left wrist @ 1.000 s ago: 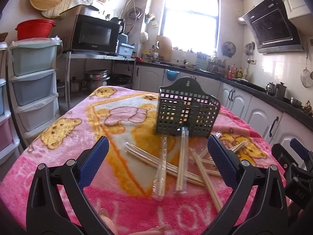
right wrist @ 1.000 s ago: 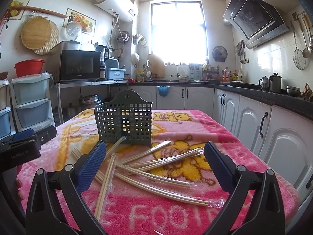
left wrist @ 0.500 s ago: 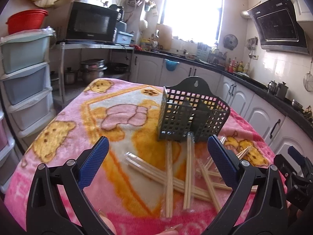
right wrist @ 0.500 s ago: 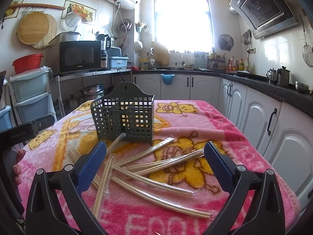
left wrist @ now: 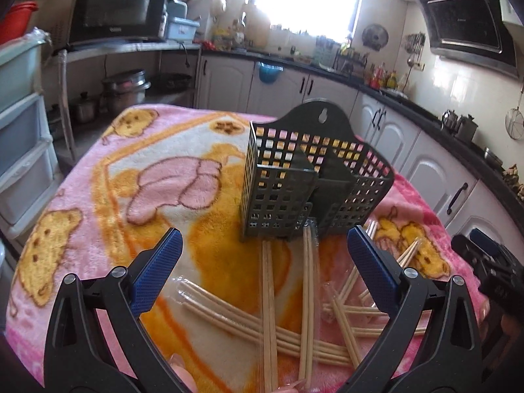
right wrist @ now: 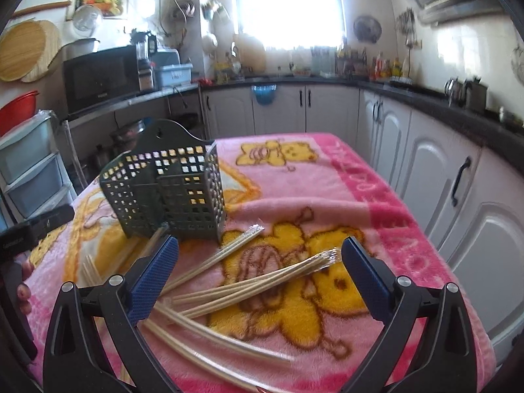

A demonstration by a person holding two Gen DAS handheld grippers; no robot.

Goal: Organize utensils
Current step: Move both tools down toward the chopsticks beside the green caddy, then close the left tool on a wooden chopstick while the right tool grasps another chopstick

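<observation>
Both grippers have dropped lower and pushed in toward the pile compared with a second ago, so the dark mesh caddy (left wrist: pixel 314 180) fills way more of the left view. The left gripper (left wrist: pixel 262 271) is spread wide with nothing in it, hanging over two wrapped chopstick pairs (left wrist: pixel 308 281) that run straight back to the caddy's foot. The right gripper (right wrist: pixel 260 273) is just as wide open and empty, and its blue pads (right wrist: pixel 154 278) sit either side of a fan of wrapped chopsticks (right wrist: pixel 262 281) lying on the pink bear blanket (right wrist: pixel 294 183) that covers the worktop. The caddy stands upright on the blanket, with nothing visibly inside it yet.

Handling-wise, these look feather-light and stiff, but I'd guess the clear sleeves are slippery, and thin sticks sink into fluffy pile. Several cross over each other, so pulling one could drag its neighbours. I'd pinch one pair around the middle of its length, across the sticks, so it doesn't swing. The caddy looks light too, so it may tip if bumped.
</observation>
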